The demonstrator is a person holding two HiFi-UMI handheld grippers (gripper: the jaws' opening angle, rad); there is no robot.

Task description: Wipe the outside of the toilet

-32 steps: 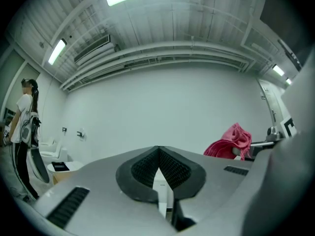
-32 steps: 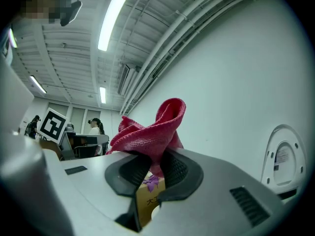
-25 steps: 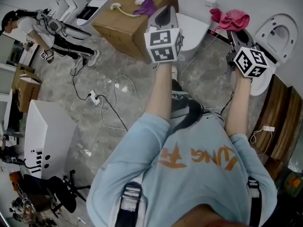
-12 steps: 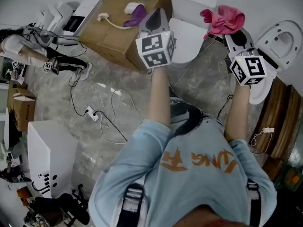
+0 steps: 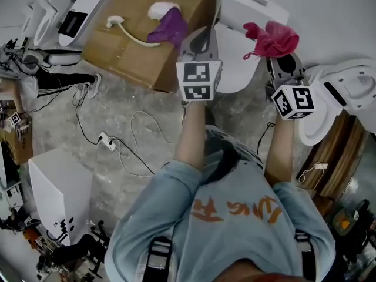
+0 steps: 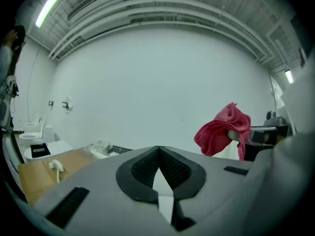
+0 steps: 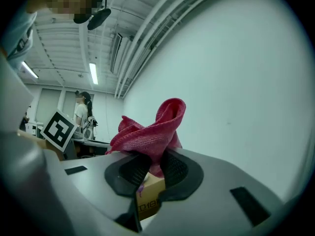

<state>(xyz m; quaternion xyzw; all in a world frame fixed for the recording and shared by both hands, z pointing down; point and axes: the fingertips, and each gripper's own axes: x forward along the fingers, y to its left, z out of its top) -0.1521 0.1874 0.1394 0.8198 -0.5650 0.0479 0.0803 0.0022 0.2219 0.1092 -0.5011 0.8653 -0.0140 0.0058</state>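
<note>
Your right claw (image 7: 153, 163) grips the pink cloth (image 7: 147, 129) near the toilet (image 5: 235, 57), upper centre; your left claw (image 6: 158, 156) is closed, empty.

The cardboard box (image 5: 147, 40) stands just beside the toilet (image 5: 238, 51) on its left, closing that flank. On the right, a bare strip of floor (image 5: 254, 109) lies between it and a 2nd toilet (image 5: 346, 93). Over that gap hangs the right gripper (image 5: 281, 57), fingers clamped on the pink cloth (image 5: 271, 37). Cables (image 5: 138, 137) trail across the floor near the box.
</note>
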